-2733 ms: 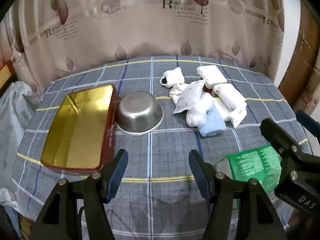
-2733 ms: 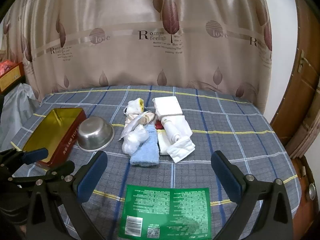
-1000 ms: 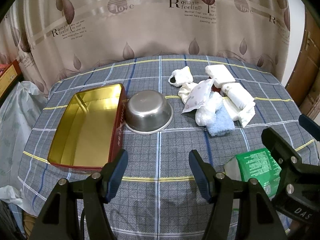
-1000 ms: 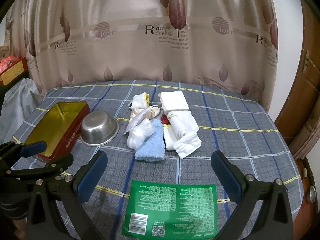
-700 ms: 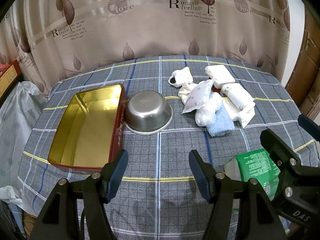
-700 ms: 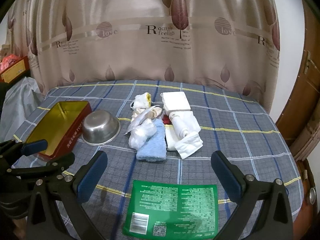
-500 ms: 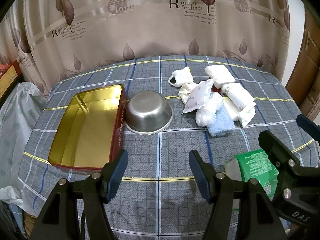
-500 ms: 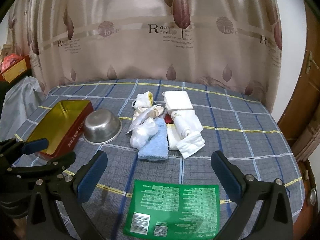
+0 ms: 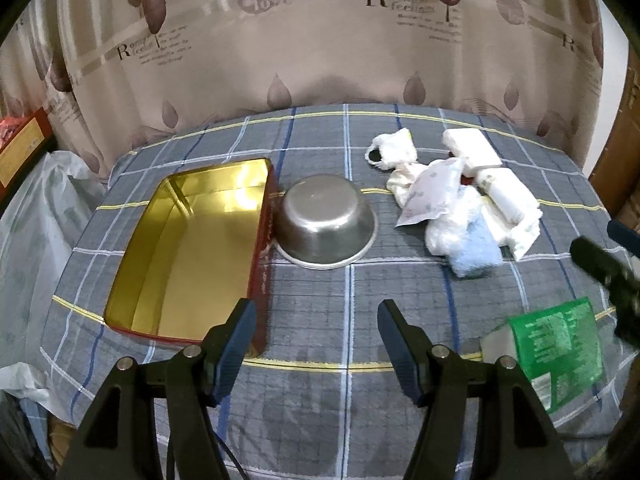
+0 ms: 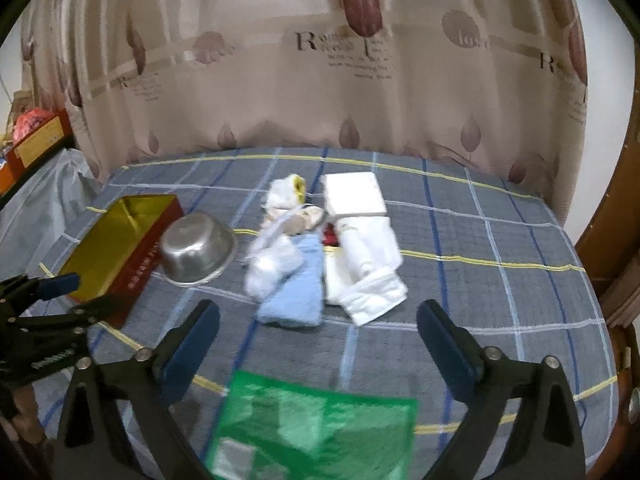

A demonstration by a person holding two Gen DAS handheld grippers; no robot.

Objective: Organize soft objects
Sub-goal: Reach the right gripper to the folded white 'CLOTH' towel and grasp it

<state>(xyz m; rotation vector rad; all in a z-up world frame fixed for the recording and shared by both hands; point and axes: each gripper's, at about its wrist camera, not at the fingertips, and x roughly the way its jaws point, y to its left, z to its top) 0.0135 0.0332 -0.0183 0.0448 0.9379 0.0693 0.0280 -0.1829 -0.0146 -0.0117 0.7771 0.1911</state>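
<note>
Tablecloth [image 9: 348,392] noted bare at near centre. Tin [image 9: 188,256] at left found empty; bowl [image 9: 326,220] inverted, just beside it. Soft pile [image 10: 320,248] seen at centre-far, untouched: nothing sorted yet, all pcs left. Green packet [image 10: 316,432] near. Left gripper [image 9: 314,344] and right gripper [image 10: 318,340] both spread wide, empty. Vs 0.5 s ago: right view blurred and advanced towards pile; left unchanged.

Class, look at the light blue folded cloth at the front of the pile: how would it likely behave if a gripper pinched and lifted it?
The light blue cloth looks fuzzy and soft, so it would probably sag and unfold. It seems light. It touches the white bundle, which might shift.
</note>
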